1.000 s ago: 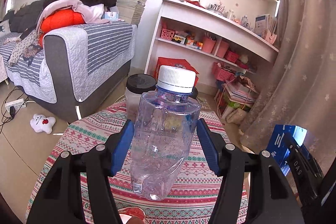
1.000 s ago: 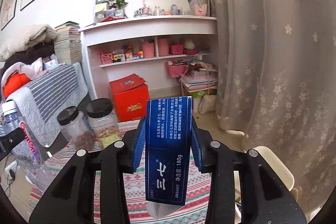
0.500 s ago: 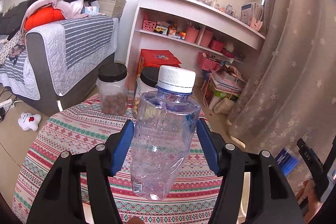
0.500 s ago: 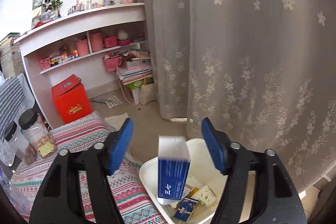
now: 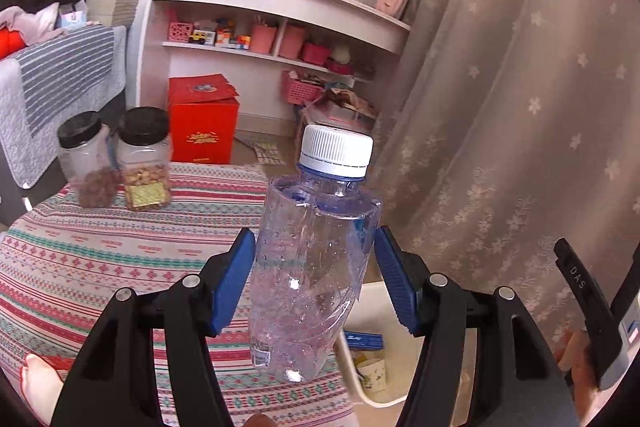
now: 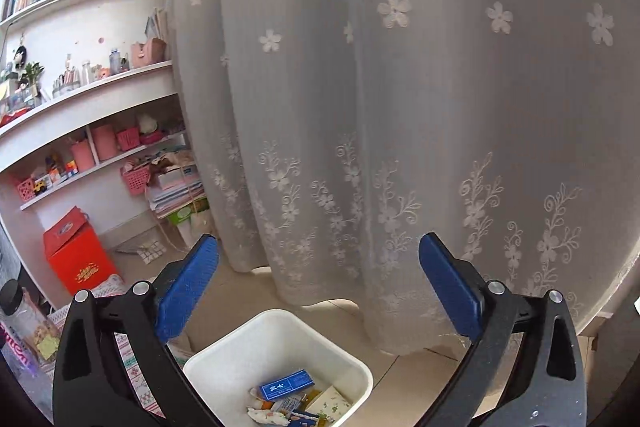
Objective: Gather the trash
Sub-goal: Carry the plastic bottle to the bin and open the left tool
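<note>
My left gripper is shut on a clear, crumpled plastic bottle with a white cap, held upright above the patterned tablecloth. A white trash bin stands on the floor just right of the table. My right gripper is open and empty above the same bin. A blue box lies inside it on other scraps; the box also shows in the left wrist view.
Two black-lidded jars stand at the table's far side. A red box sits on the floor before white shelves. A lace curtain hangs right behind the bin. A sofa is at the left.
The right gripper opened and the blue box fell from it into the bin. The left gripper swung right with the bottle, toward the bin.
</note>
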A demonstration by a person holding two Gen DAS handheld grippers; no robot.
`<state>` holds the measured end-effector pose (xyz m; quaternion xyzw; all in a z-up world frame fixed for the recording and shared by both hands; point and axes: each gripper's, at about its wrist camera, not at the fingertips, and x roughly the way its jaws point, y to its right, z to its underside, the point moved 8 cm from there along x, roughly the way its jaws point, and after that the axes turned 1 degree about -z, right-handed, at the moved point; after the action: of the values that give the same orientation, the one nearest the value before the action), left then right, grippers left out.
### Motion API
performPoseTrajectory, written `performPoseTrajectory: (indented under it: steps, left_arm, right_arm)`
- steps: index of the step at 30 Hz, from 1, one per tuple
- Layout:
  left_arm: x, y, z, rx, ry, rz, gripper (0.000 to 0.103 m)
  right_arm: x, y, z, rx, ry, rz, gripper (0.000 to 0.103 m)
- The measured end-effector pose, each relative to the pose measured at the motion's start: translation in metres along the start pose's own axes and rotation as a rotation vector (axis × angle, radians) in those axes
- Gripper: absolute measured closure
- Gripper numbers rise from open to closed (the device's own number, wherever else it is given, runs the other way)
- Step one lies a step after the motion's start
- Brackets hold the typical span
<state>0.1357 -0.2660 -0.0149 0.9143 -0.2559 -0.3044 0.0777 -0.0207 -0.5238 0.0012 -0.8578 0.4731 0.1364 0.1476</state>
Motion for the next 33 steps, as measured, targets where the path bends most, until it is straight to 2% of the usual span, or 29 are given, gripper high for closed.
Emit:
performPoseTrajectory:
  steps: [7, 11, 16, 17, 18, 24, 29, 33]
  left_arm:
    - [0.027, 0.091, 0.007, 0.073, -0.043, 0.102, 0.042]
    - [0.045, 0.128, 0.014, 0.095, -0.076, 0.141, 0.042]
    - [0.075, 0.167, 0.024, 0.087, -0.161, 0.199, 0.041]
    - [0.080, 0.173, 0.026, 0.090, -0.177, 0.198, 0.040]
    - [0.083, 0.176, 0.028, 0.092, -0.185, 0.197, 0.033]
    - [0.080, 0.169, 0.029, 0.109, -0.166, 0.152, 0.020]
    - [0.065, 0.141, 0.018, 0.119, -0.119, 0.060, 0.014]
    - [0.048, 0.108, 0.010, 0.122, -0.083, -0.033, 0.010]
  right_arm:
    - [0.003, 0.051, -0.016, 0.112, 0.014, 0.061, 0.007]
    - [0.009, 0.073, -0.017, 0.159, -0.001, 0.089, 0.007]
    - [0.014, 0.091, -0.018, 0.195, -0.011, 0.118, 0.007]
    - [0.014, 0.093, -0.018, 0.199, -0.013, 0.122, 0.007]
    - [0.015, 0.095, -0.018, 0.202, -0.015, 0.125, 0.007]
    - [0.012, 0.095, -0.017, 0.166, -0.009, 0.166, 0.007]
    - [0.008, 0.083, -0.013, 0.126, -0.016, 0.188, 0.007]
    - [0.003, 0.059, -0.006, 0.076, -0.033, 0.163, 0.007]
